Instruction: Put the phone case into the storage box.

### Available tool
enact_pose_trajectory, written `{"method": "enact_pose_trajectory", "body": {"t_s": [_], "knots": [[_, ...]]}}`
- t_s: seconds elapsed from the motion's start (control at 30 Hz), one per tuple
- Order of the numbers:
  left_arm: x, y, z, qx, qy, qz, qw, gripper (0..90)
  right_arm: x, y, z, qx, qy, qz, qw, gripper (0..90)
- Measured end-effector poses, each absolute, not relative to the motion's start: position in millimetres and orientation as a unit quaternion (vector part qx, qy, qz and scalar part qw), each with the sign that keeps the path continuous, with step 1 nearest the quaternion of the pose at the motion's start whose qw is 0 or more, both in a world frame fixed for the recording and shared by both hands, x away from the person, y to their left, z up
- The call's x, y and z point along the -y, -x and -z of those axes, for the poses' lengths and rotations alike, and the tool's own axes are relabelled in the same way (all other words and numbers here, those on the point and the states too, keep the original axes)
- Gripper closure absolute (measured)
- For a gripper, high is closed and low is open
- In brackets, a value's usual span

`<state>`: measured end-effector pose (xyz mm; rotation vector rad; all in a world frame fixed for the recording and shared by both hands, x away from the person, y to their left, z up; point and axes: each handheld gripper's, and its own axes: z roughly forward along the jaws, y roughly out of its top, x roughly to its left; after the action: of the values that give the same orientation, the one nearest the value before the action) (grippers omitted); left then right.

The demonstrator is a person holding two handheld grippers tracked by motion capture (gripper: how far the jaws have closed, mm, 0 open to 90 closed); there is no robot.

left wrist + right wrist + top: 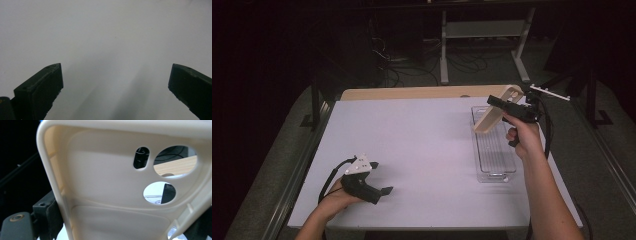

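Note:
A cream phone case [493, 116] with round camera holes is held up in the air, tilted, over the far end of a clear plastic tray [495, 159]. My right gripper [499, 103] is shut on the case's edge. In the right gripper view the inside of the case [105, 182] is very close, between my right gripper's [120, 225] jaws. My left gripper [383, 192] rests low at the table's front left, open. In the left gripper view, my left gripper [116, 85] has nothing but bare white table between its jaws.
The white table top [412, 145] has a wooden strip [412, 92] along its far edge. A small white bracket [550, 92] sticks out at the far right corner. Beyond the table stand a metal frame [484, 30] and floor cables.

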<state>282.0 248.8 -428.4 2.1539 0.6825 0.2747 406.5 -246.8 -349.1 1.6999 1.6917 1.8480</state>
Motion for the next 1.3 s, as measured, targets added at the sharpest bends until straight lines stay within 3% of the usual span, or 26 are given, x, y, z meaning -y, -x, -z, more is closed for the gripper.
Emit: {"method": "enact_pose_trajectory", "body": {"t_s": [0.8,1.3], "knots": [[-249.0,-280.6,427.9,-0.271,-0.86,-0.109,0.419,0.0,231.8,-419.7,336.5,-0.641,-0.564,-0.501,0.143,9.8],[-248.9,-280.4,428.2,-0.276,-0.855,-0.106,0.427,0.0,219.8,-441.9,333.2,-0.671,-0.576,-0.436,0.167,9.9]]}}
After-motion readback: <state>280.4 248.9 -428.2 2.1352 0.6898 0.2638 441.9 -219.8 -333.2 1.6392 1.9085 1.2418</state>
